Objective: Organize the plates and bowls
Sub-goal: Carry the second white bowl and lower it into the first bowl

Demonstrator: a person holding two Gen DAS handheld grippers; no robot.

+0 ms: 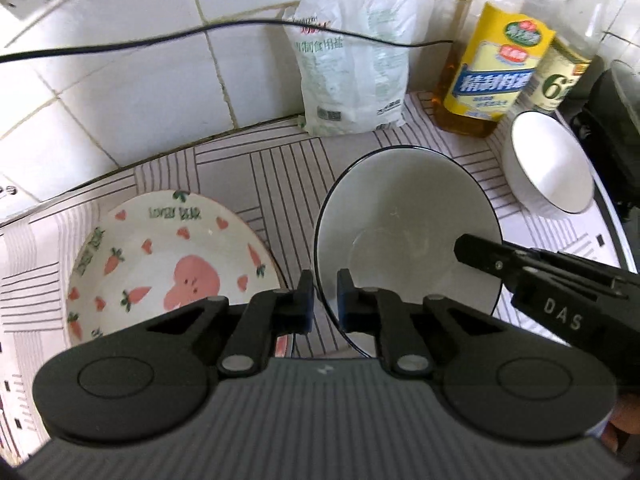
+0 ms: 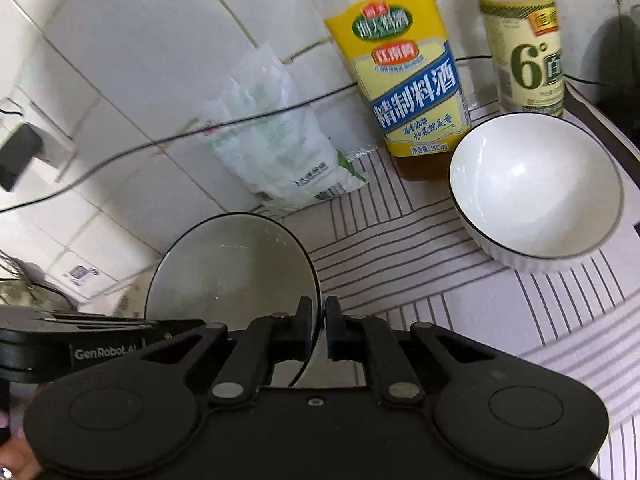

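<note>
2 handheld grippers, left gripper [image 1: 324,300] and right gripper [image 2: 318,328], each clamp opposite rims of the black-rimmed grey ceramic bowl [image 1: 404,220], apparently lifting it beside the carrot-patterned white plate [image 1: 172,264]; next, judging, it needs level carrying toward the small white ribbed bowl [image 2: 536,192].

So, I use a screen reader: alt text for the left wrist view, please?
Both grippers, left and right, clamp opposite rims of a black-rimmed bowl. A carrot-print plate lies left, a white bowl right.
</note>
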